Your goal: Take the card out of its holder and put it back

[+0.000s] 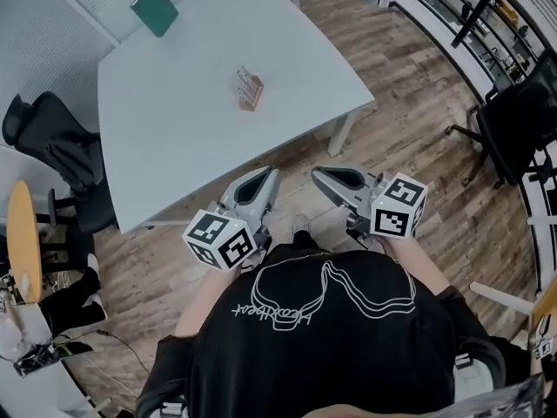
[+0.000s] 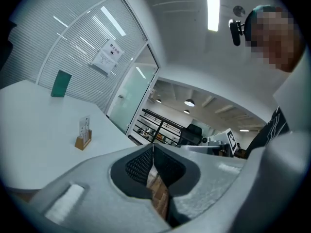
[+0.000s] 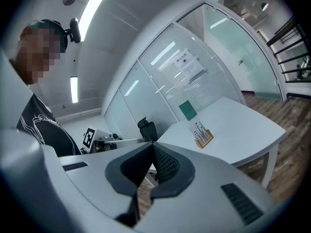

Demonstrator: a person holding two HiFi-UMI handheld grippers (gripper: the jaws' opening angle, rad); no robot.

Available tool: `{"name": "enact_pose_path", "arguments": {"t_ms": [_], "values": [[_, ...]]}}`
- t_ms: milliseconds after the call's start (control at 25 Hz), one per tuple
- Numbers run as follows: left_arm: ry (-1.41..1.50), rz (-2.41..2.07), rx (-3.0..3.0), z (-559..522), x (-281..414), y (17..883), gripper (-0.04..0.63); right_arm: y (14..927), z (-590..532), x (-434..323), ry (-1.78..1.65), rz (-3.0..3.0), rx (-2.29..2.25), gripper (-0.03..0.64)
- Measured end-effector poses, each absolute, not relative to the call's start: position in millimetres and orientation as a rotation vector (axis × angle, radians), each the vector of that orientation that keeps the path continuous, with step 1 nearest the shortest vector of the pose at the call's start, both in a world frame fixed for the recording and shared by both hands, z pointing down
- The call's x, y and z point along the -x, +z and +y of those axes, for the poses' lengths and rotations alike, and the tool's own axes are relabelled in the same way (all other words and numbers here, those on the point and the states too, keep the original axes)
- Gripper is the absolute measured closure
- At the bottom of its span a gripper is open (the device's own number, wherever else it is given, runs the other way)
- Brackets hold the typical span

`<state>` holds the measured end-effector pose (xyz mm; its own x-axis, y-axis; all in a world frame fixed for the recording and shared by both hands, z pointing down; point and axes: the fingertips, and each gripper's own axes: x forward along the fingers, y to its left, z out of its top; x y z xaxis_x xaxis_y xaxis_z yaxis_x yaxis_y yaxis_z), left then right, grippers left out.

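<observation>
A small wooden holder (image 1: 250, 92) with a white card standing in it sits near the middle of the white table (image 1: 174, 138). It also shows in the left gripper view as the holder (image 2: 82, 141) with its card (image 2: 85, 125), and in the right gripper view as the holder (image 3: 204, 136). My left gripper (image 1: 264, 178) and right gripper (image 1: 324, 178) hang side by side close to my body, over the wooden floor and short of the table's near edge. Both point toward the table. The left gripper (image 2: 153, 147) and the right gripper (image 3: 153, 144) have their jaws together with nothing between them.
A green book (image 1: 155, 9) lies at the table's far end. A black office chair (image 1: 52, 142) stands left of the table, and another chair (image 1: 513, 120) is off to the right. The table leg (image 1: 344, 133) stands ahead of my right gripper. Glass partitions surround the room.
</observation>
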<state>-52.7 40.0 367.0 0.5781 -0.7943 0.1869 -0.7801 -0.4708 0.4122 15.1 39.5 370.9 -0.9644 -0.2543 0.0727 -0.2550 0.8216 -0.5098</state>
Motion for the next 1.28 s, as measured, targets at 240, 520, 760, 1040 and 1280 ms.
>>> {"name": "enact_pose_path", "arguments": {"t_ms": [240, 520, 760, 1040, 1280], "values": [[-0.045, -1.307, -2.323, -18.2, 87.4, 385.7, 0.581, 386.7, -13.9, 16.1, 0.884, -2.963, -0.401, 0.607], [-0.068, -1.352, -2.248, -83.2, 134.5, 418.1, 0.581, 412.1, -67.6, 53.7, 0.953, -2.917, -0.401, 0.607], [-0.076, -1.372, -2.251, -124.4, 161.6, 439.8, 0.580, 434.3, -103.2, 72.9, 0.992, -2.877, -0.417, 0.607], [-0.054, -1.441, -2.200, -162.2, 192.6, 474.0, 0.541, 453.6, -120.7, 86.9, 1.050, -2.818, -0.407, 0.607], [0.002, -1.527, -2.211, -196.6, 207.3, 490.5, 0.518, 468.3, -143.0, 80.3, 1.081, -2.786, -0.452, 0.607]]}}
